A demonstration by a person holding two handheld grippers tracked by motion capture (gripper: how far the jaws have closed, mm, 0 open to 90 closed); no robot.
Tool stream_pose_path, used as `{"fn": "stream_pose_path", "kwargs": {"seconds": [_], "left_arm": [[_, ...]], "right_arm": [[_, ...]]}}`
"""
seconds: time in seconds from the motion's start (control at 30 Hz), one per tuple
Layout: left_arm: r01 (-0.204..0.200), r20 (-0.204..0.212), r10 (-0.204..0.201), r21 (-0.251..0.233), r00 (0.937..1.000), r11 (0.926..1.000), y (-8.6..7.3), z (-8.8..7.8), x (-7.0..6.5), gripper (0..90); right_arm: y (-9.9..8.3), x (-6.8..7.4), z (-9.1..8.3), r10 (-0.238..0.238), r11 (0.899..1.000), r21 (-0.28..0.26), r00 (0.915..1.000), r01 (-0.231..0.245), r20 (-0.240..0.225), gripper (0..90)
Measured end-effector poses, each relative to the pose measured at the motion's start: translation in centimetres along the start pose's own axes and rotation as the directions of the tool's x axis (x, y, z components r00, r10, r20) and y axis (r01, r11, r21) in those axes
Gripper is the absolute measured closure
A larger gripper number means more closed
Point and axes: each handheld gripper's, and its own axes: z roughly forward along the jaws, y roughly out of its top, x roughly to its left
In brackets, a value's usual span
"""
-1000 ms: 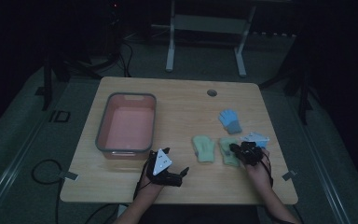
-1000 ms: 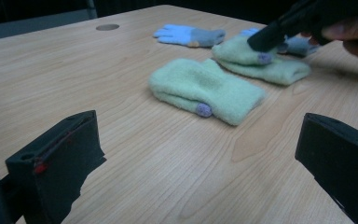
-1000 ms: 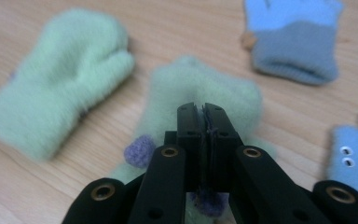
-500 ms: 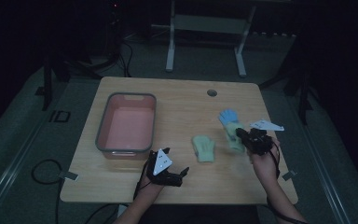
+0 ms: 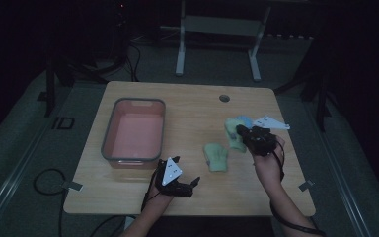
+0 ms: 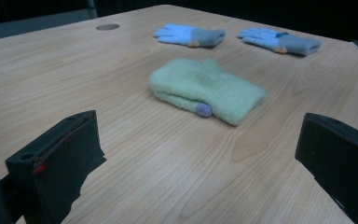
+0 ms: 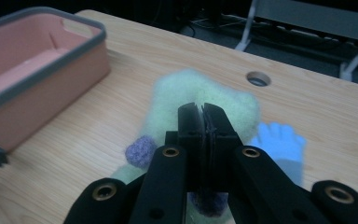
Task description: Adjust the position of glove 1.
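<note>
Green mitten (image 5: 236,132) now hangs off the desk (image 5: 192,103), clenched in the right tool (image 5: 246,134) and moved from its mate (image 5: 216,157); left tool (image 5: 183,183) rests released.

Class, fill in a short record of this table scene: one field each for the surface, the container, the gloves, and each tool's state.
Surface: wooden table
Container: pink bin, nothing seen inside
Green gloves: one green glove lying flat; one lifted green glove
Blue gloves: two, lying apart
Left tool: open, holding nothing
Right tool: shut on the lifted green glove
</note>
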Motion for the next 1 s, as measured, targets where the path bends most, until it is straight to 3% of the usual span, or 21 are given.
{"fn": "stream_pose_path", "kwargs": {"seconds": [0.27,0.4,0.57,0.8,1.0], "left_arm": [[-0.004,-0.002,0.004,-0.003,1.0000,1.0000,0.0,0.0,-0.1,0.0],[-0.005,0.000,0.005,-0.002,1.0000,1.0000,0.0,0.0,-0.1,0.0],[0.005,0.007,-0.004,-0.004,1.0000,1.0000,0.0,-0.1,0.0,0.0],[-0.003,0.010,0.003,-0.007,0.9999,1.0000,0.0,-0.1,0.0,0.0],[-0.004,0.007,0.004,-0.005,1.0000,1.0000,0.0,-0.1,0.0,0.0]], "right_arm": [[0.1,3.0,1.7,0.041,0.999,-0.012,0.9990,-0.041,-0.016,87.0],[-0.5,4.2,2.8,0.066,0.998,0.012,0.9975,-0.065,-0.026,86.9],[-1.8,5.9,4.5,0.037,0.998,0.056,0.9992,-0.037,-0.010,86.9],[-3.1,5.8,5.3,-0.011,0.996,0.087,0.9986,0.015,-0.052,86.9],[-4.1,4.9,5.3,-0.005,0.993,0.115,0.9986,0.011,-0.053,86.9]]}}
